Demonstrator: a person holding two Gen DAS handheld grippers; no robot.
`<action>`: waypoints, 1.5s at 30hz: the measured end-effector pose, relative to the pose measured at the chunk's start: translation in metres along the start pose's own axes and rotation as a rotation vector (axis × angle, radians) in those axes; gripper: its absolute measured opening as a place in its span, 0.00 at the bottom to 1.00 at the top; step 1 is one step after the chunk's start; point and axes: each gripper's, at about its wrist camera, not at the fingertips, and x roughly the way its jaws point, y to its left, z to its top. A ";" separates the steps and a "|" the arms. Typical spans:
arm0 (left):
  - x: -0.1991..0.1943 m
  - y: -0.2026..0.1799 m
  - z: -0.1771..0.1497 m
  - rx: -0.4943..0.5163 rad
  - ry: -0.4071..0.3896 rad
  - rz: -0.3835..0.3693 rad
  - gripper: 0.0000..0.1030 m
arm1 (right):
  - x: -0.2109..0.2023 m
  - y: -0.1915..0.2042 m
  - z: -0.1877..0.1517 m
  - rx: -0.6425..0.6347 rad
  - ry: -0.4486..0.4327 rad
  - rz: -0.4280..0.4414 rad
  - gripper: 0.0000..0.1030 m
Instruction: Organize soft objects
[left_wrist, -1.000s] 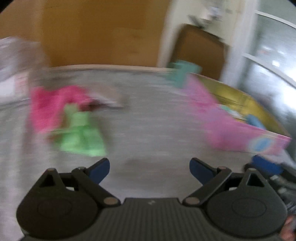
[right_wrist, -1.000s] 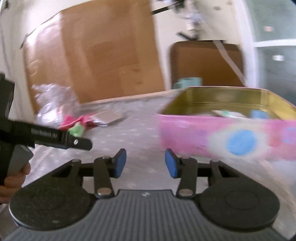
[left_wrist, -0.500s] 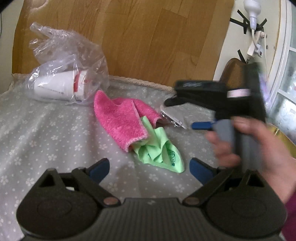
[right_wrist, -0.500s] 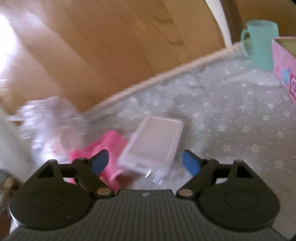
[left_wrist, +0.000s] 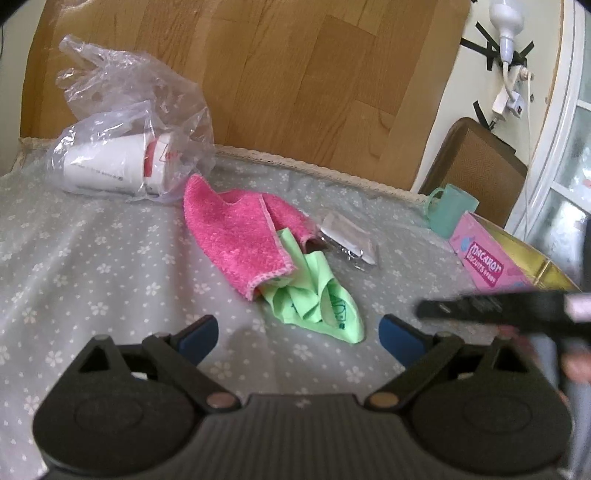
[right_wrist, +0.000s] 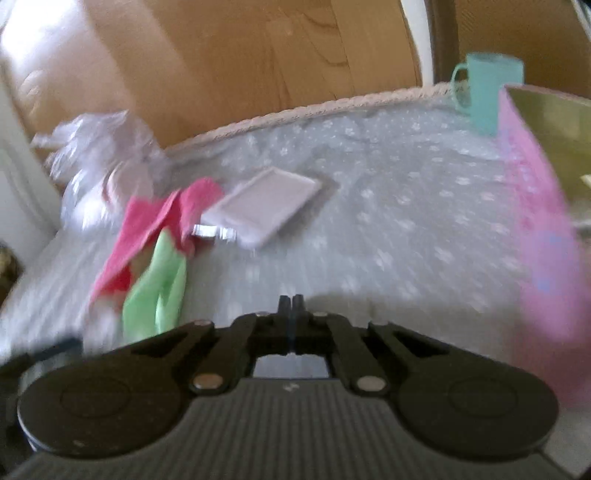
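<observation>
Because the pink towel (left_wrist: 236, 236) overlaps the green cloth (left_wrist: 317, 302), a pinch at their seam would likely lift both, or drag the clear phone case (left_wrist: 349, 240) touching the towel's far edge. Leftmost lies a plastic bag (left_wrist: 129, 136); the towel, fluffy and folded, sits mid-surface on the floral tablecloth (left_wrist: 92, 258), the thin crumpled cloth poking out beneath. The left gripper (left_wrist: 298, 334) hovers, jaws wide apart; the right gripper (right_wrist: 291, 301) has jaws pressed together, empty. The pink macaron tin (left_wrist: 487, 262) waits far right.

Towel (left_wrist: 236, 236) overlapping cloth (left_wrist: 317, 302); bag (left_wrist: 125, 147) behind-left, mug (left_wrist: 452, 212) right.
</observation>
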 end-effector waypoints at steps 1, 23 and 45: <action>0.000 0.000 0.000 0.001 0.004 0.008 0.95 | -0.008 0.000 -0.005 -0.015 -0.014 -0.011 0.03; 0.001 0.002 0.001 -0.023 -0.007 0.029 0.92 | 0.014 0.050 -0.016 -0.498 -0.091 -0.132 0.32; -0.013 -0.152 -0.059 0.153 0.309 -0.379 0.99 | -0.160 -0.035 -0.160 -0.304 -0.193 -0.078 0.69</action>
